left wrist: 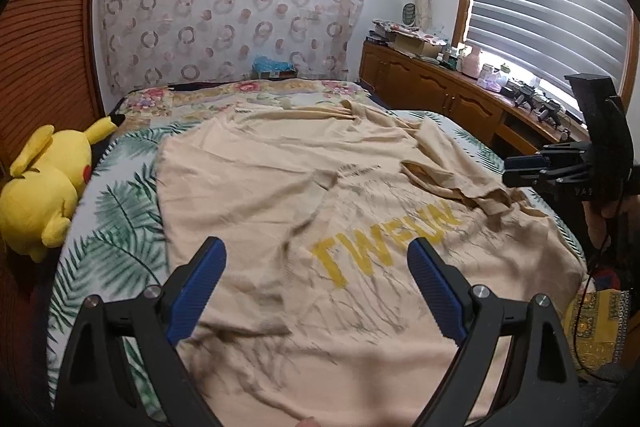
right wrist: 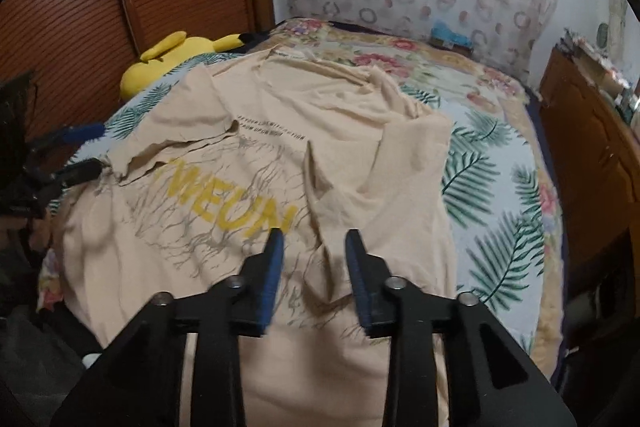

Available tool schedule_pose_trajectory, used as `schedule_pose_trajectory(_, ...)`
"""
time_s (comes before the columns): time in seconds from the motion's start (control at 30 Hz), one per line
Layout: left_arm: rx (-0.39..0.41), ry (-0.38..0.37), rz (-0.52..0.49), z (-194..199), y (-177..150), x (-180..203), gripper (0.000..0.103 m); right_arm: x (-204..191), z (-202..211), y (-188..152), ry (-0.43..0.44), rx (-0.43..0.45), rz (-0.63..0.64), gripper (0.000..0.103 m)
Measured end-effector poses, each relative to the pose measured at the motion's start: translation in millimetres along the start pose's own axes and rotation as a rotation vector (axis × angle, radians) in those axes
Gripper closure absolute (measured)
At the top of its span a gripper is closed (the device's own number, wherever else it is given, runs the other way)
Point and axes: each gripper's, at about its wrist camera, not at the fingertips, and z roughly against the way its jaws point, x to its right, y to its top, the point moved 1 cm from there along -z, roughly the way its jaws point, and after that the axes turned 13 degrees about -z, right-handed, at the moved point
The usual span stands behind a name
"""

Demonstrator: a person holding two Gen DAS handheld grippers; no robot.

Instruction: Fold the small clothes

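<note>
Beige T-shirt [left wrist: 280,187] with yellow lettering spread rumpled across leaf-print bedspread [left wrist: 116,227], one sleeve folded inward, left gripper [left wrist: 316,267] spread wide above near hem, right gripper [right wrist: 314,247] parted, holding nothing, yellow plush toy [left wrist: 44,183] at far left

The T-shirt [left wrist: 280,187] is pale beige, printed with yellow block letters [left wrist: 384,243], thin grey-brown branching lines and a small line of dark text. The bedspread [left wrist: 120,227] beneath it is white with green palm fronds near, turning to pink and red flowers on cream at the far end. At the left lies a bright yellow plush toy [left wrist: 44,183] with black ear tips and a red cheek. The left hand-held gripper [left wrist: 316,259] and the right hand-held gripper [right wrist: 314,247] are black with blue pads. The far wall hanging [left wrist: 232,3] is pale with pinkish-brown rings and dots. The cabinet [left wrist: 432,87] is reddish-brown wood.
</note>
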Motion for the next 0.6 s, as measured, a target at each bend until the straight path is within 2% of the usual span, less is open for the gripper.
schedule_pose_trajectory(0.27,-0.043,0.076,-0.013,-29.0,22.9,-49.3,0.011,50.4,-37.1,42.7,-0.087,0.043,-0.027,0.067)
schedule_pose_trajectory(0.4,-0.079,0.113,0.0,-50.8,28.9,-77.0,0.011,78.2,-64.0,62.6,-0.105,0.035,-0.071,0.056)
schedule_pose_trajectory(0.6,-0.137,0.139,0.043,-82.3,27.1,-115.0,0.011,115.1,-106.3,83.5,-0.115,-0.015,-0.142,0.055)
